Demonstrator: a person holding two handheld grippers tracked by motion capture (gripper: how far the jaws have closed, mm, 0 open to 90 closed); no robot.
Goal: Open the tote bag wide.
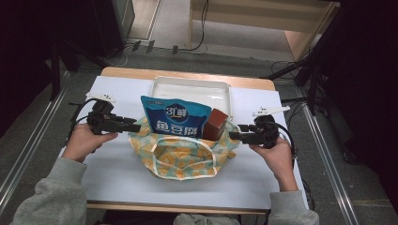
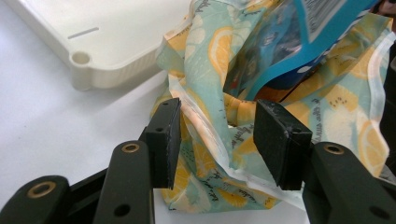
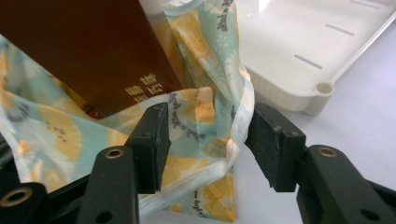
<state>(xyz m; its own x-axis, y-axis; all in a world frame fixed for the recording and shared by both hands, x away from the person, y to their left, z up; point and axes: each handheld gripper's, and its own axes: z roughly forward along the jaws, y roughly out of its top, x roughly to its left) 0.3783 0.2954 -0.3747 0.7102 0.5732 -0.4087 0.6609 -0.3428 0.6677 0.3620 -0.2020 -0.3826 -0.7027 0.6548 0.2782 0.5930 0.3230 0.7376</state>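
Here the left gripper (image 1: 136, 127) stands with its jaws apart at the left rim of the bag (image 1: 180, 157); in the left gripper view the pads (image 2: 164, 142) straddle a fold of the lemon-print cloth (image 2: 212, 154) without pressing it. The right gripper (image 1: 233, 135) mirrors it at the bag's right rim, jaws likewise apart, the white-edged hem (image 3: 240, 126) loose between them. Neither tool clamps anything, so the bag likely stands by its own load and no longer needs them.

The bag sits at the middle of the surface (image 1: 117, 164), slumped open toward the near edge. A blue pouch (image 1: 176, 118) rises upright from its mouth, and a brown box (image 1: 216, 124) leans beside the pouch at the right. Both stick out well above the cloth, probably because the bag is shallow and soft. The two grippers meet it from opposite sides, which suits spreading or steadying the mouth.

Just behind the bag, toward the far edge, lies a white tray (image 1: 187, 89) with nothing visible in it; its corner shows close by in both gripper views. The person's hands (image 1: 84, 140) come in from the near edge in grey sleeves (image 1: 51, 197).

The surface is a white sheet over a wooden top whose far edge shows bare. Around it lie grey floor, cables, dark stands at both sides and a wooden frame at the back.
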